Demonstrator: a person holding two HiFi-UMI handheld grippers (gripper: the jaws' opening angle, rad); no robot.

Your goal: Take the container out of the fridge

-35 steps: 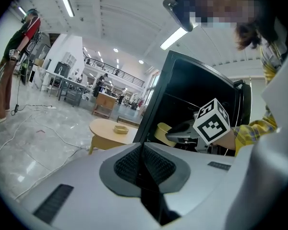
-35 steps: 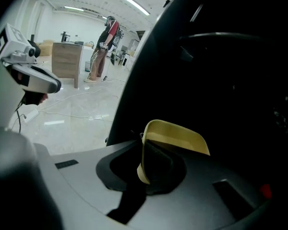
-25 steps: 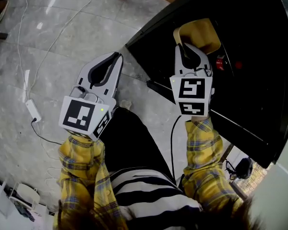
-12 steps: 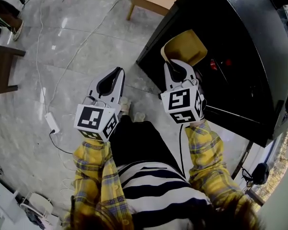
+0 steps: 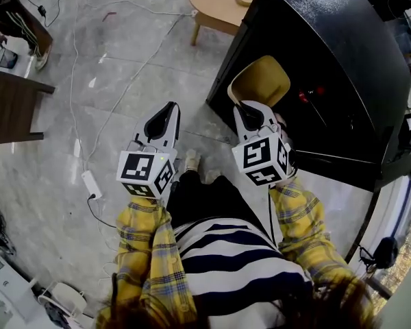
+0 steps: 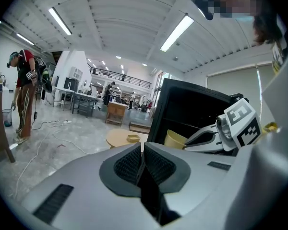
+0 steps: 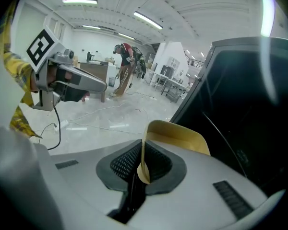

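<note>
A yellow plastic container (image 5: pixel 262 79) hangs in front of the open black fridge (image 5: pixel 342 67), held by its rim. My right gripper (image 5: pixel 251 112) is shut on that rim; in the right gripper view the thin yellow wall (image 7: pixel 177 137) is pinched between the ribbed pads (image 7: pixel 126 161), with the dark fridge interior (image 7: pixel 249 104) to the right. My left gripper (image 5: pixel 166 115) is held over the floor to the left of the fridge, shut and empty. In the left gripper view its pads (image 6: pixel 129 163) meet, and the container (image 6: pixel 175 139) shows beyond them at the fridge (image 6: pixel 192 114).
A low round wooden table (image 5: pixel 222 2) stands just left of the fridge. A dark wooden table (image 5: pixel 10 108) is at the left. A power strip (image 5: pixel 91 184) and cables lie on the grey floor. A person (image 5: pixel 17 19) stands at the far left.
The right gripper and the container have drawn a little down and left, away from the fridge's inside. More of the floor and the round table shows. Both grippers stay as they were.
</note>
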